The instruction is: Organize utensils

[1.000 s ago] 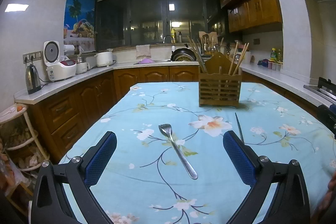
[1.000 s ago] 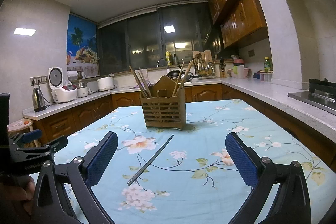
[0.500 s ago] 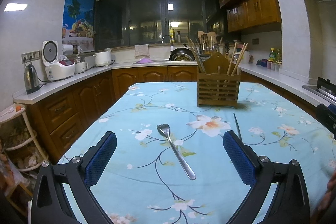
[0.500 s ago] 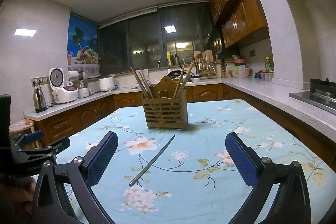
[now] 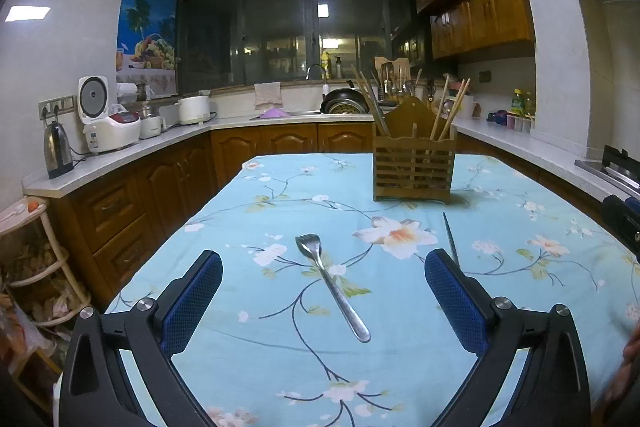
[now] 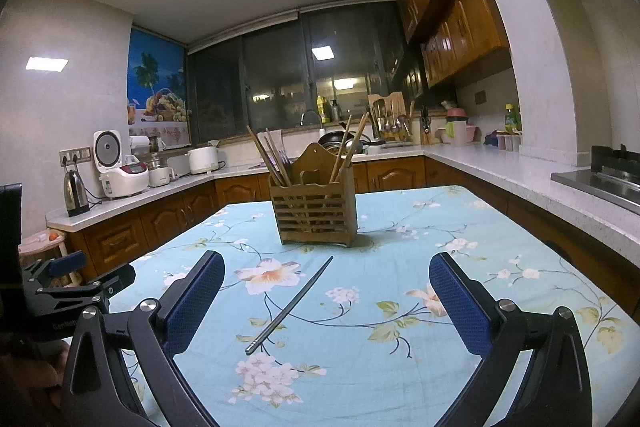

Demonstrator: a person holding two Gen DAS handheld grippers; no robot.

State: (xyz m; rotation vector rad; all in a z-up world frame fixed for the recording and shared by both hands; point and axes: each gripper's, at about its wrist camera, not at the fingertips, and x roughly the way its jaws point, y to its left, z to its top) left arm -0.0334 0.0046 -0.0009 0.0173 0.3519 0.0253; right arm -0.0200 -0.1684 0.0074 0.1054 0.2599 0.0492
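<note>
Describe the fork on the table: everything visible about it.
The fork is shiny, silver-coloured metal by its look, with a slim handle widening to a rounded end. It lies flat on the blue floral tablecloth, tines pointing away toward the wooden utensil holder, handle angled toward the camera and to the right. It lies ahead of the open left tool, framed between its blue pads in this view, and nothing touches it but the cloth. It does not show in the right wrist view.

Your right gripper [image 6: 326,303] is hovering with blue-padded fingers spread wide over the floral light-blue tablecloth [image 6: 400,355]. A thin grey metal chopstick [image 6: 290,305] is lying diagonally just before the slatted wooden utensil holder [image 6: 314,217].
</note>
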